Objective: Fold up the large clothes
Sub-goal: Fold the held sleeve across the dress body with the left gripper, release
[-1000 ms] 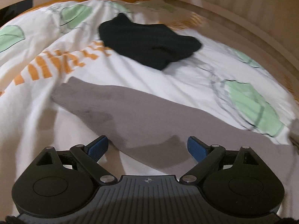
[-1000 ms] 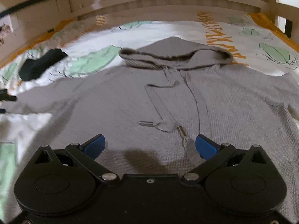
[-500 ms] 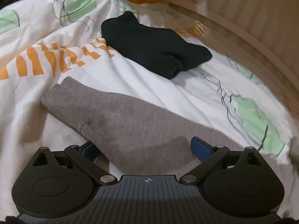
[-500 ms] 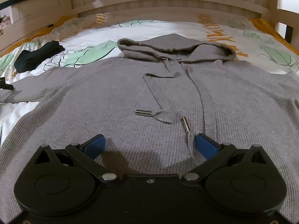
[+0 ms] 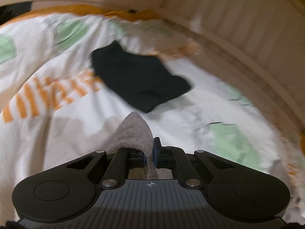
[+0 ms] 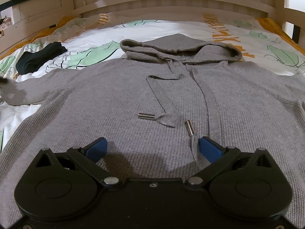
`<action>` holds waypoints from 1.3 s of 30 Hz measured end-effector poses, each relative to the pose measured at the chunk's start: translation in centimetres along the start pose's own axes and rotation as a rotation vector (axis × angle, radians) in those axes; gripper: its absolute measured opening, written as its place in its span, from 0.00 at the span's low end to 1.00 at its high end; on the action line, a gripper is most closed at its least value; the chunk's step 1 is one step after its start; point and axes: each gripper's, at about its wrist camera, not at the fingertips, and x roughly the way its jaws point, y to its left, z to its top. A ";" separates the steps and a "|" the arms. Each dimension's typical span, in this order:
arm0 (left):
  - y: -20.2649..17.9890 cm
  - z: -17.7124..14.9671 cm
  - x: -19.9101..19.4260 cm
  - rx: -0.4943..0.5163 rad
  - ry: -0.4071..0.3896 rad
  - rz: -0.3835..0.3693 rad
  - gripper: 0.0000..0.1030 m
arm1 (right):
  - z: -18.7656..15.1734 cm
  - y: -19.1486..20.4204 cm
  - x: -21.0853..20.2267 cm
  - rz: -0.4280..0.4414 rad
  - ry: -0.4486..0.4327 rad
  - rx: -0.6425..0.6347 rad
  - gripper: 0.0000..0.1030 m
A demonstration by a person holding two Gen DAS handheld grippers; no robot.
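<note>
A grey knit hoodie (image 6: 118,99) lies flat, front up, on the bed, its hood (image 6: 181,46) toward the headboard and two metal-tipped drawstrings (image 6: 187,127) on its chest. My right gripper (image 6: 152,146) hovers open just above the lower chest, nothing between its blue pads. In the left wrist view my left gripper (image 5: 151,149) is shut on the hoodie's sleeve cuff (image 5: 134,133), which sticks up between the pads, lifted off the sheet. The same sleeve (image 6: 22,93) reaches to the left edge of the right wrist view.
A black folded garment (image 5: 139,80) lies on the patterned white sheet (image 5: 57,124) beyond the sleeve, also visible as the black garment (image 6: 38,57) at far left. A wooden bed frame (image 6: 171,5) borders the mattress at the back and sides.
My left gripper closed on the sleeve cuff, which lay flat between its open fingers before, and rose with it. The right gripper stayed open over the chest.
</note>
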 end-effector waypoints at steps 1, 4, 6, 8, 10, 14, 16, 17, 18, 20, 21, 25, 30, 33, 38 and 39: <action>-1.1 0.4 -0.8 0.020 -0.010 -0.020 0.07 | 0.2 0.0 -0.1 -0.003 0.008 -0.002 0.99; -5.1 1.6 -3.3 0.121 -0.040 -0.083 0.07 | 0.9 -0.2 -1.1 0.012 0.022 0.032 0.97; -8.2 2.0 -5.0 0.197 -0.056 -0.121 0.07 | 1.1 -0.8 -2.4 0.043 0.018 0.079 0.97; -11.0 2.0 -6.4 0.250 -0.065 -0.163 0.07 | 1.4 -1.2 -3.7 0.061 0.012 0.104 0.97; -13.9 1.8 -7.7 0.284 -0.066 -0.212 0.07 | 1.5 -1.7 -4.8 0.071 0.008 0.112 0.97; -20.0 0.2 -9.2 0.361 -0.051 -0.315 0.07 | 1.4 -2.7 -7.2 0.100 0.001 0.129 0.97; -23.0 -1.2 -9.3 0.403 -0.040 -0.366 0.07 | 1.2 -3.3 -8.2 0.104 -0.004 0.135 0.97; -24.5 -2.0 -9.2 0.421 -0.030 -0.390 0.07 | 1.1 -3.6 -8.7 0.104 -0.007 0.140 0.97; -26.0 -3.0 -9.0 0.436 -0.016 -0.411 0.07 | 1.0 -3.8 -9.1 0.104 -0.011 0.144 0.97; -28.9 -5.1 -8.1 0.464 0.016 -0.451 0.07 | 0.6 -4.5 -10.0 0.100 -0.018 0.149 0.97; -30.1 -6.3 -7.5 0.479 0.033 -0.466 0.07 | 0.4 -4.8 -10.3 0.097 -0.021 0.151 0.97; -34.4 -12.1 -4.9 0.554 0.102 -0.501 0.07 | -0.4 -6.3 -11.5 0.084 -0.029 0.178 0.97; -37.3 -18.4 -0.8 0.566 0.237 -0.524 0.08 | -1.4 -8.3 -12.0 0.073 -0.021 0.236 0.98; -37.9 -21.8 0.4 0.607 0.314 -0.542 0.17 | -1.8 -9.3 -12.0 0.061 -0.010 0.265 0.98; -37.7 -24.4 -0.9 0.625 0.367 -0.587 0.47 | -2.5 -10.2 -11.8 0.045 0.008 0.290 0.98; -37.1 -24.5 -1.5 0.628 0.369 -0.599 0.51 | -2.6 -10.3 -11.7 0.043 0.012 0.292 0.98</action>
